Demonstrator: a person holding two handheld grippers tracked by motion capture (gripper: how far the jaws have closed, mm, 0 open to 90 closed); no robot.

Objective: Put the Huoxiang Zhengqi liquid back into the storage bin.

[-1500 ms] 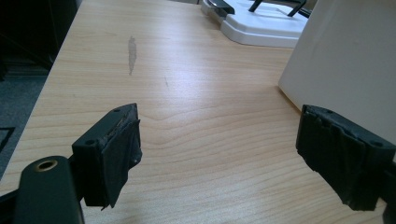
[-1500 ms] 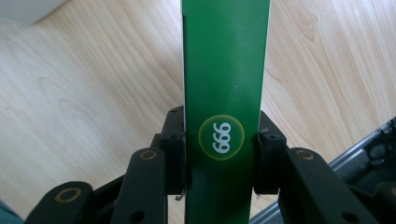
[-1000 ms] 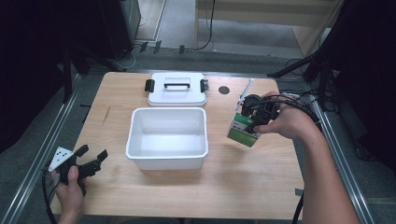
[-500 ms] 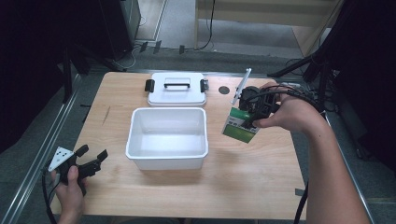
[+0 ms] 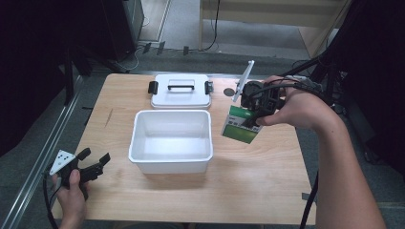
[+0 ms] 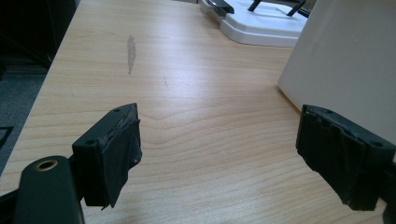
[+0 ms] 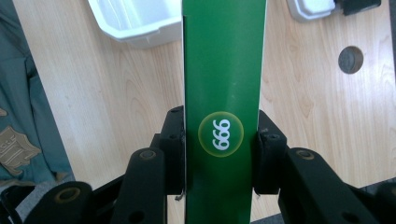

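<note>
The right gripper (image 5: 252, 116) has its jaws pinched on the two flat sides of a green carton (image 5: 241, 125) — the right gripper view shows both pads pressed against the box on either side of its round "999" mark (image 7: 220, 134). Compared with a second ago, the carton has left the wooden table (image 5: 248, 181) and drifted toward the white plastic tub (image 5: 171, 162); it now hangs tilted in the air at about three o'clock from the tub, just beside its right rim, clear of the tabletop. That lift suggests the pick is done and the carry has begun, so what remains, by my reading, is to bring the carton over the tub's open mouth and lower it in.

The tub's lid (image 5: 181, 90), with its black handle and side clips, lies at twelve o'clock from the tub — off, so nothing blocks the drop.

The left gripper (image 5: 93, 164) rests at eight o'clock from the tub near the table's corner, jaws spread wide with nothing between them, just as it was before.
</note>
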